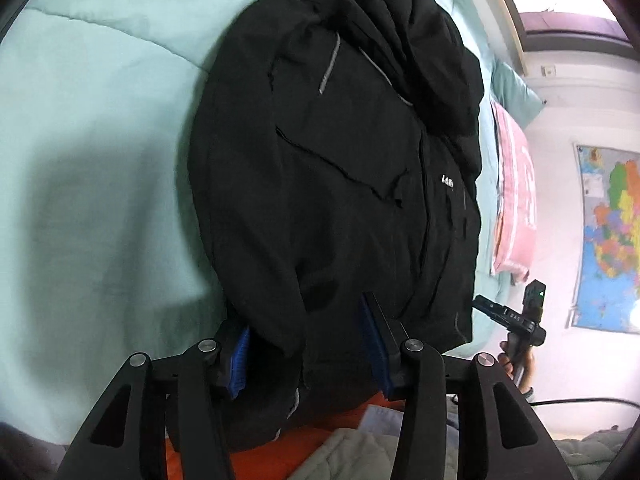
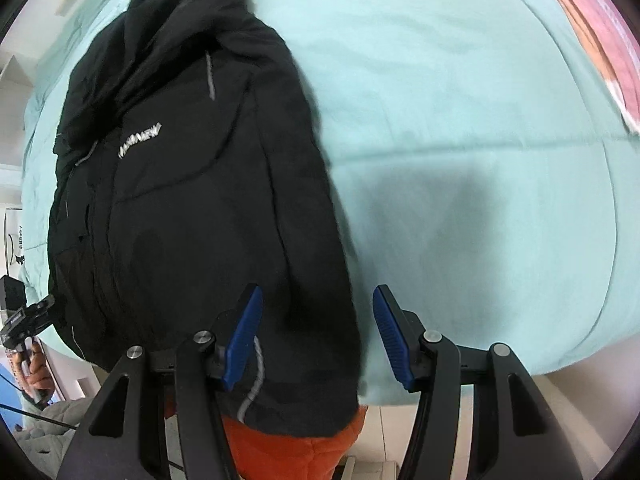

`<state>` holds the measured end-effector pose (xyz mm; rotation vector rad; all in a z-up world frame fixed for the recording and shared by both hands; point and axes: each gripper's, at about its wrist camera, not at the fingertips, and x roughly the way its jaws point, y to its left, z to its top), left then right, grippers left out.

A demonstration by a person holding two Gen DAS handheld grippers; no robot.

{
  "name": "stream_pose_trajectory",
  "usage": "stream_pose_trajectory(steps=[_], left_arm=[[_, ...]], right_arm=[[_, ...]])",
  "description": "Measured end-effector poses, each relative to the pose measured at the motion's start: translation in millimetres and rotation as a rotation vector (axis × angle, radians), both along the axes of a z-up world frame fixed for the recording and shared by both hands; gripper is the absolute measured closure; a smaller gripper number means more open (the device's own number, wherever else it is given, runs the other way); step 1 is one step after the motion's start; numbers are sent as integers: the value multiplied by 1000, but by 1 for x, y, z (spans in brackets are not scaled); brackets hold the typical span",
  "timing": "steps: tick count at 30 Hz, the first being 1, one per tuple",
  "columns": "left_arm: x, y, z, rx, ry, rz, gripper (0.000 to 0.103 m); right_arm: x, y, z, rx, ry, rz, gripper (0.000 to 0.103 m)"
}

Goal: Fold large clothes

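A black padded jacket (image 1: 340,160) lies folded lengthwise on a mint-green bed cover (image 1: 100,140), its hood at the far end and its hem hanging over the near edge. My left gripper (image 1: 308,352) straddles the hem's left corner. A fold of fabric lies against the left pad, and the right pad (image 1: 374,344) shows bare. In the right wrist view the jacket (image 2: 192,200) fills the left half. My right gripper (image 2: 318,336) stands open over its right edge, with fabric beside the left pad and bare cover (image 2: 460,120) beside the right pad.
A pink pillow (image 1: 516,200) lies on the bed's right side, with a coloured map (image 1: 608,240) on the wall beyond. Orange cloth (image 2: 288,448) and grey quilted fabric (image 1: 360,452) sit below the bed edge. A hand (image 1: 520,364) grips the other handle.
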<state>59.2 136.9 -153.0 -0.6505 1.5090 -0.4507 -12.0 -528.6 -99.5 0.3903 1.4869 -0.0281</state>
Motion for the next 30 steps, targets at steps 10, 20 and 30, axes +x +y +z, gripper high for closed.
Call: stream_pose_trajectory(steps=[10,20,30], left_arm=[[8,-6,28,-56,-70,-6,52],[-11,10,15,-139,-7,57,52],[-10,-20,9,105,7,-74,70]], right_arm=[[-15,25,-12,193,-40,-1,49],[-13,42,-30,232,25,30,49],[-37,36,-28,244,-5,-22,69]])
